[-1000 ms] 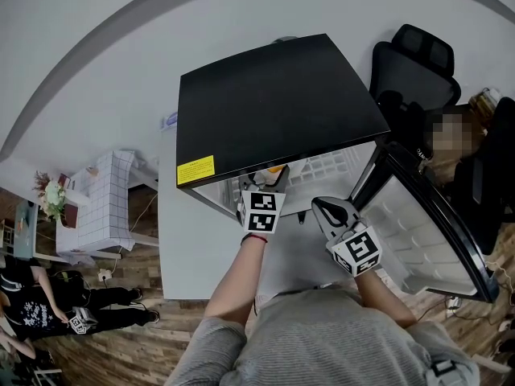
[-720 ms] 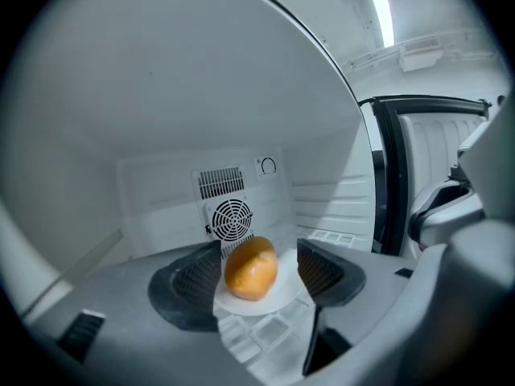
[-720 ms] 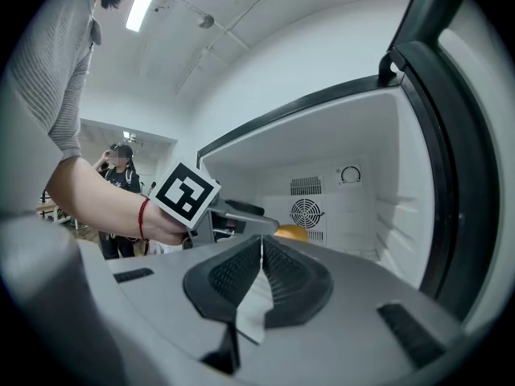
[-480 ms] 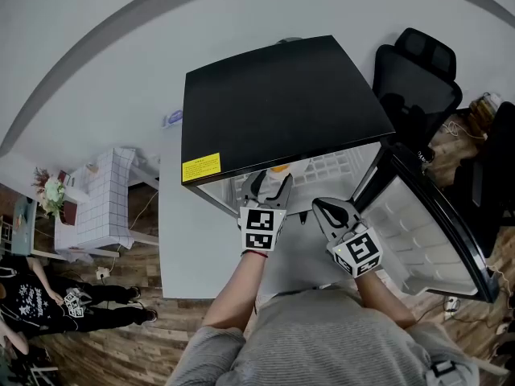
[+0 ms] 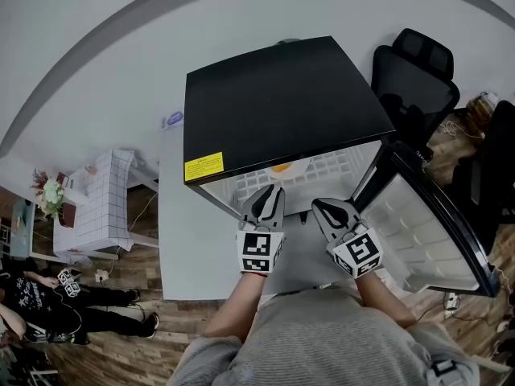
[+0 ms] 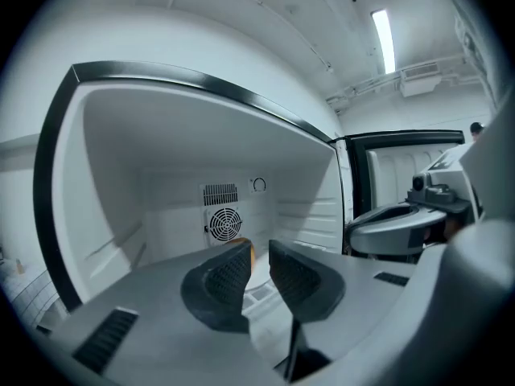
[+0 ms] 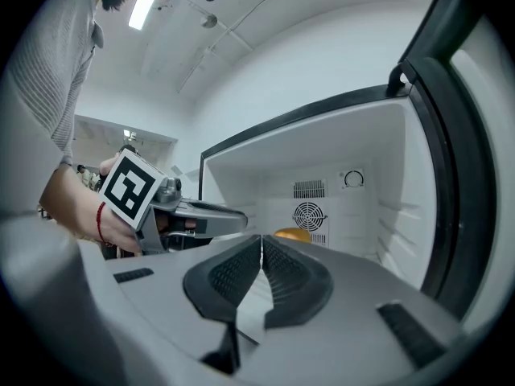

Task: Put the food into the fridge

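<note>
Black outside, white inside: the fridge [image 5: 282, 103] sits on a white table [image 5: 193, 248] with its door [image 5: 426, 240] swung open to the right. From the head view you mostly get the dark top with a yellow sticker [image 5: 201, 167]. You also get a peek of the orange food [image 5: 282, 168] on the wire shelf just under the front edge, so it's inside the fridge.

The head view can't really tell you what the jaws are doing, but the gripper views can. The left gripper [image 6: 259, 252] has its jaws just a narrow gap apart. They've just been closing, and there's nothing between them. Only a sliver of the orange food peeks out past the left jaw there.

The right gripper [image 7: 261, 248] has its jaws together at the tips and is holding nothing. Its view shows the food way better, as an orange lump at the back of the compartment, right below the round fan grille [image 7: 306, 215]. It also catches the person's hand on the left gripper, with a red band [image 7: 99, 219] on the wrist.

Only the head view shows the room: an office chair [image 5: 414, 71] behind the fridge and a small tiled-top table [image 5: 105, 199] off to the left. Both grippers are out in front of the open fridge, side by side and near each other.
</note>
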`<action>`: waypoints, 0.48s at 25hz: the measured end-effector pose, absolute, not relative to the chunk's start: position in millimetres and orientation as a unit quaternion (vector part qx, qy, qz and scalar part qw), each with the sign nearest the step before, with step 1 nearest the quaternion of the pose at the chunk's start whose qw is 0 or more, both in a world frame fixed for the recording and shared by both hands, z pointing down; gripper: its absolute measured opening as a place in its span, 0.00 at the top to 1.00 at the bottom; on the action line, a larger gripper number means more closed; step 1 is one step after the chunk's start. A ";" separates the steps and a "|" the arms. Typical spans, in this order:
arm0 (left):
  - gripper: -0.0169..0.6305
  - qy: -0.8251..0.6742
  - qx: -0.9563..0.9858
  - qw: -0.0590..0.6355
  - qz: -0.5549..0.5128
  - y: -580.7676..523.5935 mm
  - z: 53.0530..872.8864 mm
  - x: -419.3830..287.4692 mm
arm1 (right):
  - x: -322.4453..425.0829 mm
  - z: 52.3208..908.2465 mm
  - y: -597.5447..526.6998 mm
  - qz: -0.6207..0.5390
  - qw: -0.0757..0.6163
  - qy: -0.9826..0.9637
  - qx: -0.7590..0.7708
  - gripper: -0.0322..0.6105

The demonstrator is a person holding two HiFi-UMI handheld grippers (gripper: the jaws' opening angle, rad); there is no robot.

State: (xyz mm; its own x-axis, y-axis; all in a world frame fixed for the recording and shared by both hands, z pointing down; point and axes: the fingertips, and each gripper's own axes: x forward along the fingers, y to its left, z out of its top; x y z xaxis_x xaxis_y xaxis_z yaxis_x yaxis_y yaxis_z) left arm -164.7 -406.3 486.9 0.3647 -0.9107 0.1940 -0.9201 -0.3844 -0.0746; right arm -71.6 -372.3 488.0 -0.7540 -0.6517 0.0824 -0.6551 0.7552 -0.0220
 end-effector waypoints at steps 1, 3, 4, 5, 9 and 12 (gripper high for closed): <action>0.87 -0.555 0.825 0.022 0.100 -403.2 486.9 -165.4 | -72.5 486.6 -371.4 0.024 0.034 -0.936 0.349 0.93; 0.94 -0.553 0.827 0.019 0.097 -396.6 487.1 -164.8 | -74.2 485.2 -369.5 0.023 0.033 -0.937 0.347 0.93; 0.95 -0.551 0.828 0.019 0.097 -393.4 487.8 -164.0 | -75.0 485.2 -368.6 0.023 0.033 -0.937 0.347 0.93; 0.95 -0.549 0.830 0.020 0.097 -390.5 489.0 -163.3 | -75.7 484.2 -367.8 0.022 0.032 -0.937 0.346 0.93; 0.96 -0.543 0.834 0.027 0.092 -380.3 490.0 -161.1 | -78.1 478.7 -364.2 0.017 0.031 -0.938 0.345 0.93; 0.96 -0.541 0.836 0.031 0.084 -371.6 485.8 -158.5 | -79.7 479.9 -360.2 0.021 0.029 -0.939 0.342 0.93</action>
State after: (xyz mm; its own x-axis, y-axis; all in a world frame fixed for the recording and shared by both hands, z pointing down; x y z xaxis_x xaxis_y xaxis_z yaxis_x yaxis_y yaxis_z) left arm -158.5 -371.6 485.8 0.4007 -0.8996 0.1735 -0.9100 -0.4128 -0.0387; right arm -79.7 -360.2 479.9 -0.7639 -0.6417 0.0681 -0.6441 0.7647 -0.0190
